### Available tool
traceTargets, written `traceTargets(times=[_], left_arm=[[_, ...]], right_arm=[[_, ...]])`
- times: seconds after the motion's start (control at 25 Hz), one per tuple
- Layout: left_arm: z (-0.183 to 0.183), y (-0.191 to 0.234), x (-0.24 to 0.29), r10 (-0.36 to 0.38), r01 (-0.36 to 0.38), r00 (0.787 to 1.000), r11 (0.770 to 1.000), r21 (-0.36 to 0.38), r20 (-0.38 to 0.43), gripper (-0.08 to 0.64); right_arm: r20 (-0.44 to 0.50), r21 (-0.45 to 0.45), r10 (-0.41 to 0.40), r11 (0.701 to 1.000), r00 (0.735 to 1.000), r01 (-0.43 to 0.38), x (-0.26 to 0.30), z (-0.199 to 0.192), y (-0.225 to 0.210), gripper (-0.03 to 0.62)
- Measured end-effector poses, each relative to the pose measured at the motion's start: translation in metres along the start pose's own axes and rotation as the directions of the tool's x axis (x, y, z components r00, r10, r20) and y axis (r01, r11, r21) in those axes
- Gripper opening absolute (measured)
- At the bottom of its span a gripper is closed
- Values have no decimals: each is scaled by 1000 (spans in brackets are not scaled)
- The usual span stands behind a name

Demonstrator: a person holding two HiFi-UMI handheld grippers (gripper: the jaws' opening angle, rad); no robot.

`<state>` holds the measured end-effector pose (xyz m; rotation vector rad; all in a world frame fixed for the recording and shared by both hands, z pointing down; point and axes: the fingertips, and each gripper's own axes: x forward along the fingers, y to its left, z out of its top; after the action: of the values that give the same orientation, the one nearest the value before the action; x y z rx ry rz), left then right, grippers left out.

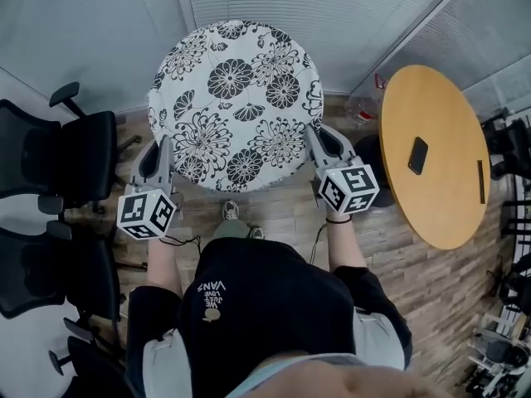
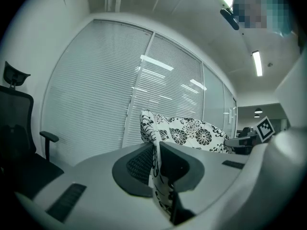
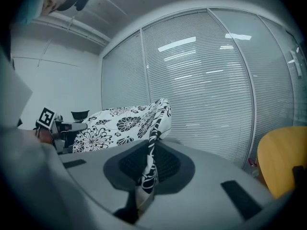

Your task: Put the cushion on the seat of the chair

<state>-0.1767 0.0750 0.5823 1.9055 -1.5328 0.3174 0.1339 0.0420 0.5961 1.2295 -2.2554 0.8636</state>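
A round white cushion [image 1: 236,102] with black flower print hangs in the air in front of me, held flat between both grippers. My left gripper [image 1: 163,160] is shut on the cushion's near left edge, where the fabric [image 2: 158,176] is pinched between its jaws. On the near right edge my right gripper [image 1: 319,143] is shut too, with the fabric [image 3: 148,164] clamped between its jaws. Two black office chairs [image 1: 62,160] stand at the left, one [image 1: 41,276] closer to me. Their seats are partly visible. The cushion hides the floor beneath it.
A round wooden table [image 1: 436,152] stands at the right with a black phone [image 1: 418,155] on it. Window blinds [image 1: 332,15] close off the far side. More chairs and clutter sit at the far right [image 1: 506,338]. My shoe [image 1: 231,211] shows on the wooden floor.
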Motion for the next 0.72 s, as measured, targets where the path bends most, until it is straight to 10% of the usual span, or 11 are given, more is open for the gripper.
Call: traceTargets(times=[0.72], left_arm=[[0,7,8,-26,27,999,1000,7,-22,37]], right_arm=[[-8,-6,-67,998,998,67,-2,-7,4,34]])
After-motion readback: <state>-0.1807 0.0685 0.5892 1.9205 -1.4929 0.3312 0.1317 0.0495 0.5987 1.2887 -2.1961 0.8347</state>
